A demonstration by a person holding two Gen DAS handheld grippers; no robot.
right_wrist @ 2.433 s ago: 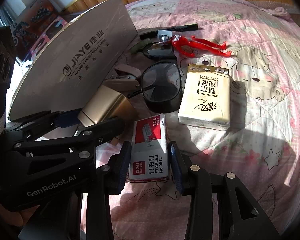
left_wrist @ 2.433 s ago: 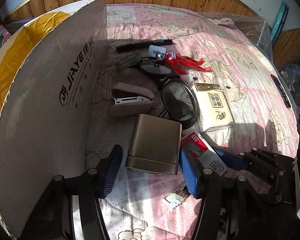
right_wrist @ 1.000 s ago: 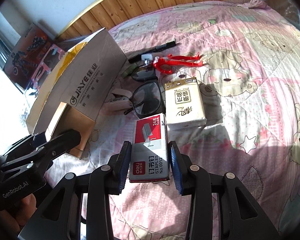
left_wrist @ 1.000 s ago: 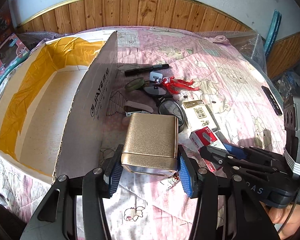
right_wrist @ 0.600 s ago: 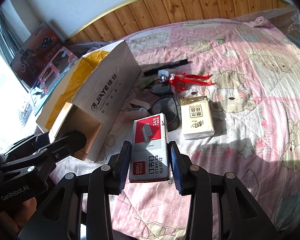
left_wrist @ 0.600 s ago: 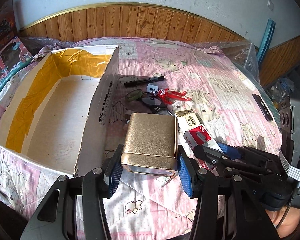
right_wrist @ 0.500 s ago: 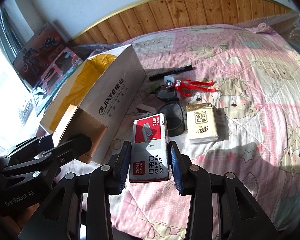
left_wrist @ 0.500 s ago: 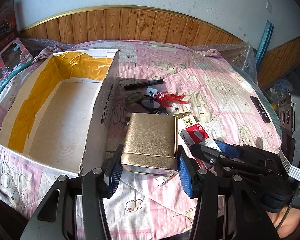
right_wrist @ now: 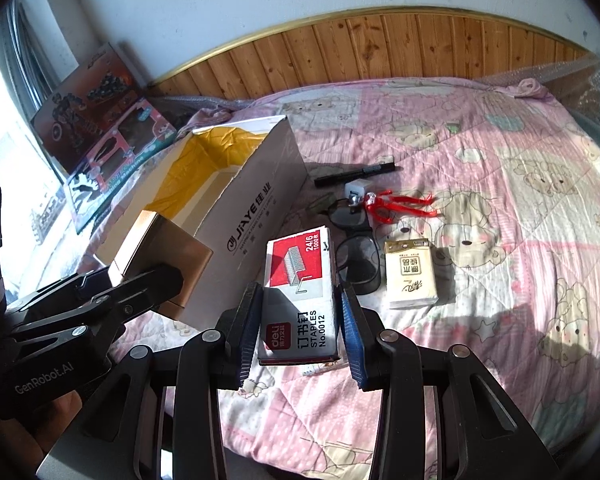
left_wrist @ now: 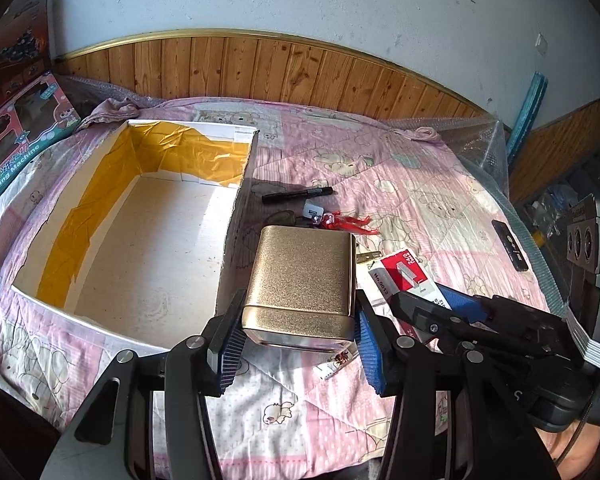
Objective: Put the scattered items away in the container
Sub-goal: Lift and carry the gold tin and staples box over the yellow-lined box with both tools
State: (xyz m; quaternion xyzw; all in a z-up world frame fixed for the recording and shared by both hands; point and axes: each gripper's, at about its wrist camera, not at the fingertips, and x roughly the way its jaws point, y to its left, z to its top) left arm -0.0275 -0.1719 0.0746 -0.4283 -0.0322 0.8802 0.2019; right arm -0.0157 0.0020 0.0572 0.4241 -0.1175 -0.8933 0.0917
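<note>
My left gripper (left_wrist: 298,340) is shut on a gold metal tin (left_wrist: 304,280), held in the air just right of the open cardboard box (left_wrist: 236,216). The box is white inside with yellow tape and holds nothing. My right gripper (right_wrist: 300,332) is shut on a red and grey staples box (right_wrist: 300,296), also lifted above the bed. In the right wrist view the tin (right_wrist: 164,256) hangs by the box's near corner. On the pink quilt lie a black marker (right_wrist: 354,174), glasses (right_wrist: 356,256), a red-strapped keyring (right_wrist: 400,202) and a tissue pack (right_wrist: 410,276).
A white charger plug (right_wrist: 356,192) lies beside the keyring. Toy boxes (right_wrist: 112,140) lean at the bed's far left. A dark phone (left_wrist: 510,246) rests near the right edge of the bed. Wood panelling (left_wrist: 300,72) backs the bed.
Both grippers have risen higher above the bed with the tin and the staples box still held. More of the open box's inside now shows in the left wrist view.
</note>
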